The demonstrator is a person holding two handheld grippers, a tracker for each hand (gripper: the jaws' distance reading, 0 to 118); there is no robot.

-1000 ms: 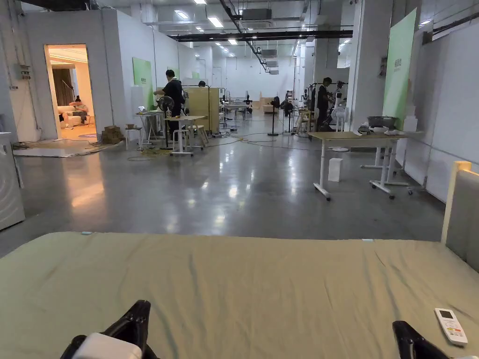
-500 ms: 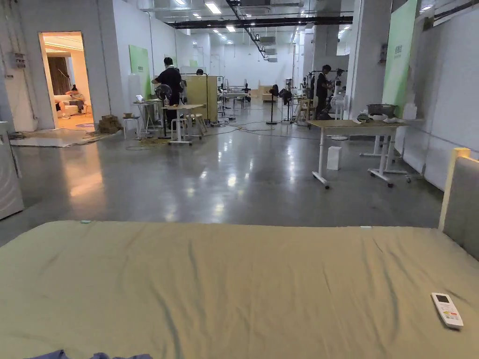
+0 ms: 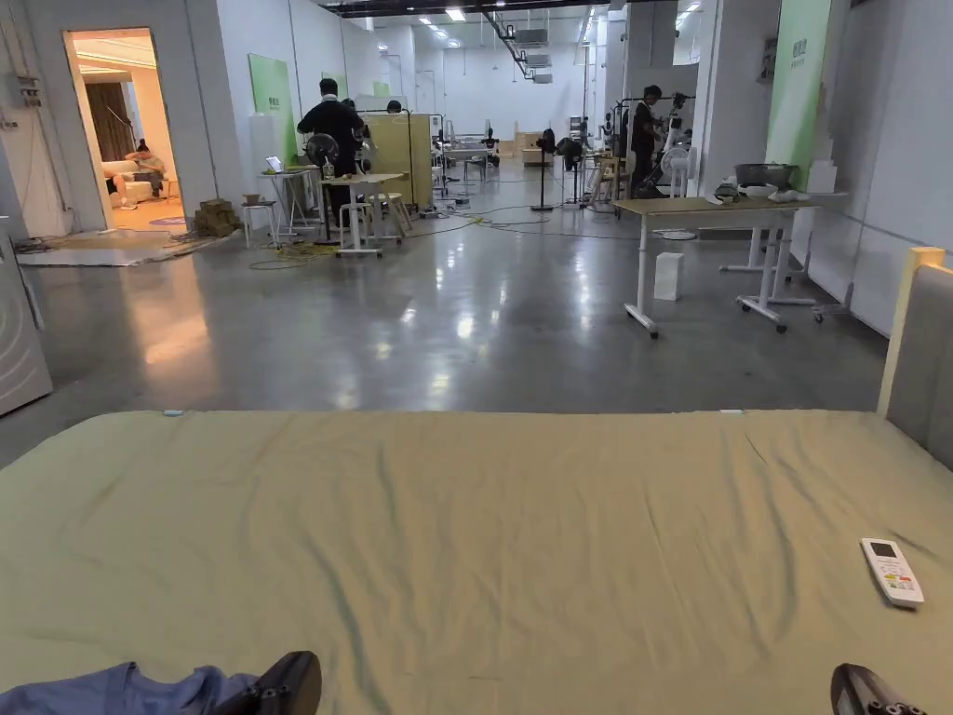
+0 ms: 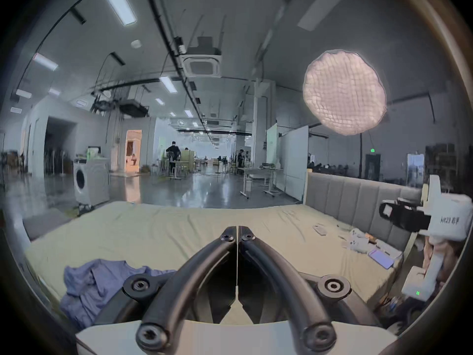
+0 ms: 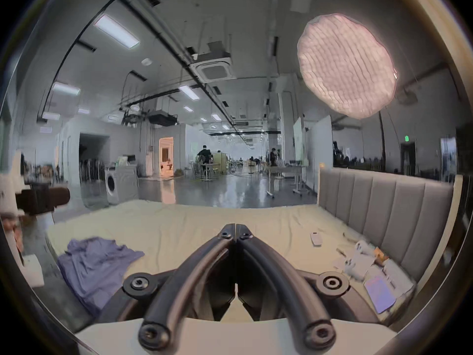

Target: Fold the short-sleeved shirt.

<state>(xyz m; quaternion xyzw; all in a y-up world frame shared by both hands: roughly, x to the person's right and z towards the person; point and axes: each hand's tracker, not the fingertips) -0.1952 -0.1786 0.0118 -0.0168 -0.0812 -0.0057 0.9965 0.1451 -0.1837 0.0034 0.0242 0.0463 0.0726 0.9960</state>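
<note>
Both closed, empty grippers, left gripper (image 4: 238,228) and right gripper (image 5: 235,226), are reappearing at the bed's (image 3: 521,521) near edge; the blue shirt (image 3: 112,691) is lying crumpled at its near-left corner.

Green-sheeted bed (image 3: 484,521), wrinkled; white remote (image 3: 892,572) lying near grey padded headboard (image 3: 926,363). Washing machine (image 4: 90,182) beyond bed, on glossy floor (image 3: 447,344).

Open lab hall: bed (image 3: 465,521), work tables (image 3: 707,207), washing machine (image 4: 90,181).

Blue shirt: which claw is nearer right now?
Left. The left claw sits right beside the crumpled blue shirt at the bed's near left; the right claw is far across.
</note>
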